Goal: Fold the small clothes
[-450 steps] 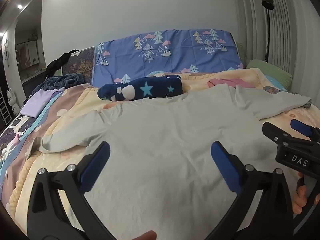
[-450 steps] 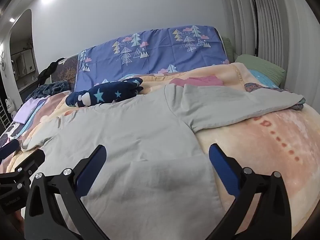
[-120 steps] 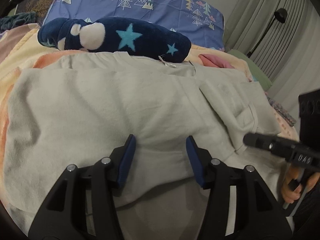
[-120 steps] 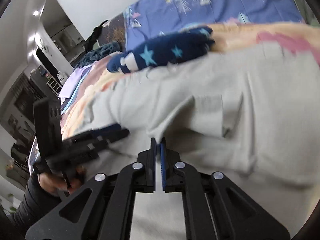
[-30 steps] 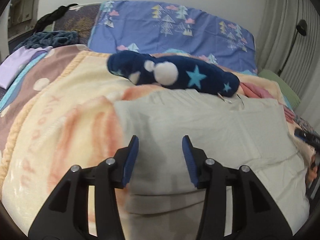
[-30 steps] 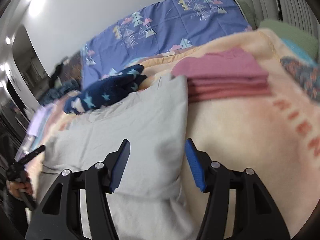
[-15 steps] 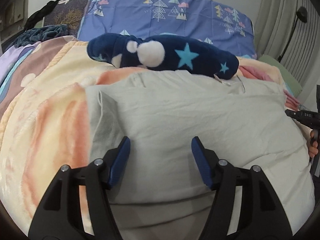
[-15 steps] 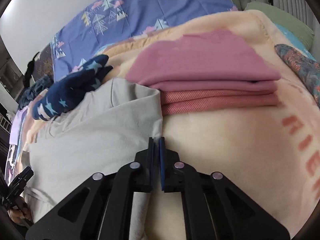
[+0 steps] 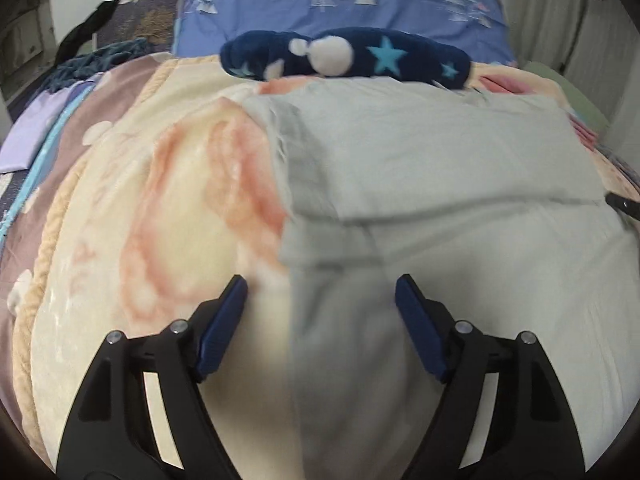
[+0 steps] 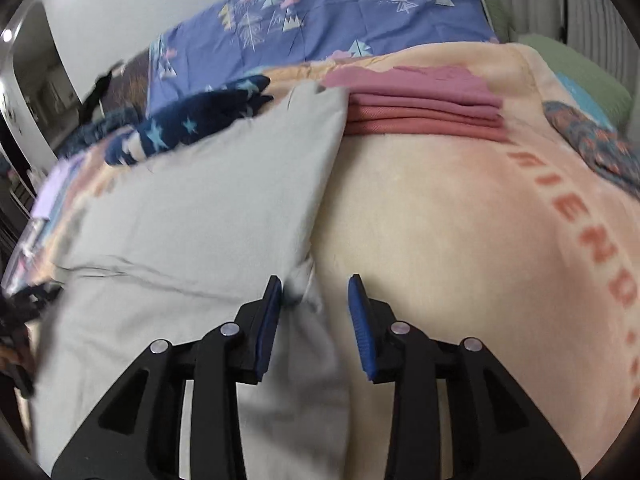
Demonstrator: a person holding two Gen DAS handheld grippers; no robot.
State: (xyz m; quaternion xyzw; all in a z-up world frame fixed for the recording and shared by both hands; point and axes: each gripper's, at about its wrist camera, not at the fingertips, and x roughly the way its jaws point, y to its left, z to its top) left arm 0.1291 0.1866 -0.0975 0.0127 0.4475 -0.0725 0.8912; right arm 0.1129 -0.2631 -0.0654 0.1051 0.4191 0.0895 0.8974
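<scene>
A pale grey shirt [image 9: 440, 184] lies folded on the peach blanket [image 9: 168, 208], its top part doubled over the lower part. It also shows in the right wrist view [image 10: 208, 208]. My left gripper [image 9: 320, 312] is open and empty over the shirt's lower left edge. My right gripper [image 10: 316, 304] is open and empty, its jaws astride the shirt's right edge. The right gripper's tip [image 9: 624, 206] shows at the far right of the left wrist view.
A navy star-print plush [image 9: 348, 58] lies behind the shirt, before a blue tree-print pillow [image 9: 340, 4]. A stack of folded pink clothes [image 10: 424, 108] sits just right of the shirt's far corner. A green pillow [image 10: 576, 76] lies far right.
My right gripper, shut on the shirt's edge half a second ago, has opened and drawn back. My left gripper has opened wider and pulled back toward the shirt's left edge.
</scene>
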